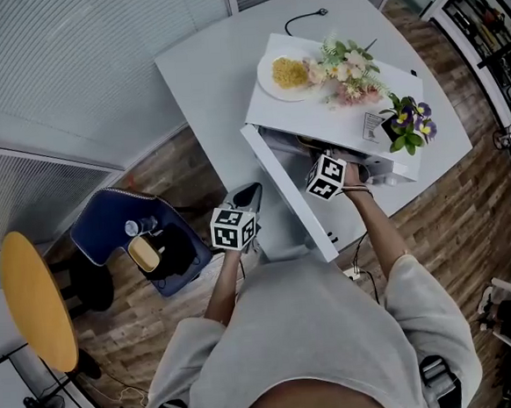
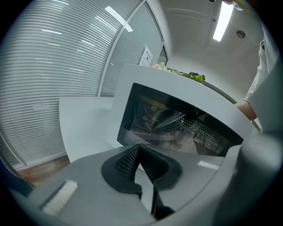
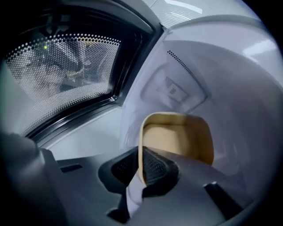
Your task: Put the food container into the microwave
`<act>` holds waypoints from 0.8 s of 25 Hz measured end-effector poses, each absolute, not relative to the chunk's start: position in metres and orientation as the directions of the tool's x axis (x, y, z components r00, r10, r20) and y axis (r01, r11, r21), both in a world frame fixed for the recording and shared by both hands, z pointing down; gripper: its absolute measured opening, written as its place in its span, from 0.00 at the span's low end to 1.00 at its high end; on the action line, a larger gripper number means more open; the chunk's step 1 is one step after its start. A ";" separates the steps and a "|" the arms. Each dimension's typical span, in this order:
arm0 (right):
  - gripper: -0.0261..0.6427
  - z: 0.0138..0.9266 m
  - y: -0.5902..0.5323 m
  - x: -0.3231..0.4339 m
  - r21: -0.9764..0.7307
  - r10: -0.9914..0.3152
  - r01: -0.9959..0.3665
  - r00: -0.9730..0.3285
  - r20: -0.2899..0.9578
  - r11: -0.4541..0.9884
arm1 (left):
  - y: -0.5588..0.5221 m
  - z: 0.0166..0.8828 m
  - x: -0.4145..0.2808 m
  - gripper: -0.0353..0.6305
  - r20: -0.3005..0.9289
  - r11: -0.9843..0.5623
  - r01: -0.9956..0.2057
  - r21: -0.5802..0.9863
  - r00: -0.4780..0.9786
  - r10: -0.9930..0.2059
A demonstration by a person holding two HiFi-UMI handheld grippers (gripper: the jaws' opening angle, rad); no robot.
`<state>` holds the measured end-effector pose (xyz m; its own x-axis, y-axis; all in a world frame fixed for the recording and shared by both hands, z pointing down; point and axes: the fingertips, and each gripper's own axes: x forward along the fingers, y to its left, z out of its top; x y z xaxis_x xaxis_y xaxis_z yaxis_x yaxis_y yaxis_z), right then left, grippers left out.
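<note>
The beige food container (image 3: 177, 137) is clamped by its near rim in the right gripper (image 3: 140, 170) and held just ahead of it inside the microwave (image 3: 221, 88), ready for setting down, while the left gripper (image 2: 141, 152), closed on nothing, is pointed at the open door (image 2: 177, 123).

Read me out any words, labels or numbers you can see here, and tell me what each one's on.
Nothing can be read clearly in any view.
The card on top of the microwave, beside the purple flowers: print too small to read.
The label on the microwave's inner wall: blurred, unreadable.
The wall plate behind the microwave: too small to make out any marking.
</note>
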<state>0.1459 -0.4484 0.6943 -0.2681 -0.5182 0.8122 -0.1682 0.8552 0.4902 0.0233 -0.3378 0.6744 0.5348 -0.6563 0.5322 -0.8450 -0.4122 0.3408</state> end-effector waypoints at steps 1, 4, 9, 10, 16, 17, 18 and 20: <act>0.06 0.695 -0.450 0.146 0.495 -0.525 -0.172 -0.264 0.810 0.851 | -0.338 0.675 0.023 0.07 0.533 -0.411 -0.846 0.340 0.534 -0.656; 0.06 0.699 -0.454 0.147 0.502 -0.533 -0.179 -0.255 0.807 0.846 | -0.339 0.676 0.022 0.07 0.535 -0.406 -0.847 0.342 0.531 -0.657; 0.06 0.711 -0.460 0.151 0.505 -0.539 -0.192 -0.231 0.810 0.841 | -0.339 0.677 0.019 0.07 0.540 -0.400 -0.850 0.341 0.526 -0.657; 0.06 0.711 -0.462 0.150 0.508 -0.542 -0.194 -0.227 0.809 0.839 | -0.339 0.677 0.019 0.07 0.541 -0.400 -0.851 0.340 0.525 -0.657; 0.06 0.714 -0.468 0.151 0.522 -0.555 -0.193 -0.213 0.804 0.831 | -0.339 0.678 0.019 0.07 0.542 -0.399 -0.852 0.338 0.523 -0.657; 0.06 0.715 -0.469 0.151 0.524 -0.557 -0.196 -0.213 0.803 0.829 | -0.339 0.677 0.019 0.07 0.542 -0.399 -0.852 0.339 0.523 -0.658; 0.06 0.716 -0.470 0.152 0.526 -0.561 -0.201 -0.212 0.800 0.827 | -0.339 0.677 0.019 0.07 0.542 -0.399 -0.852 0.339 0.523 -0.657; 0.07 0.715 -0.471 0.152 0.523 -0.562 -0.213 -0.218 0.798 0.825 | -0.338 0.678 0.019 0.07 0.544 -0.398 -0.852 0.339 0.523 -0.656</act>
<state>0.1523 -0.4713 0.7146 -0.2180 -0.5621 0.7978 -0.2132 0.8252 0.5231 0.0192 -0.3382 0.6782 0.5229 -0.6563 0.5439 -0.8524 -0.3983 0.3388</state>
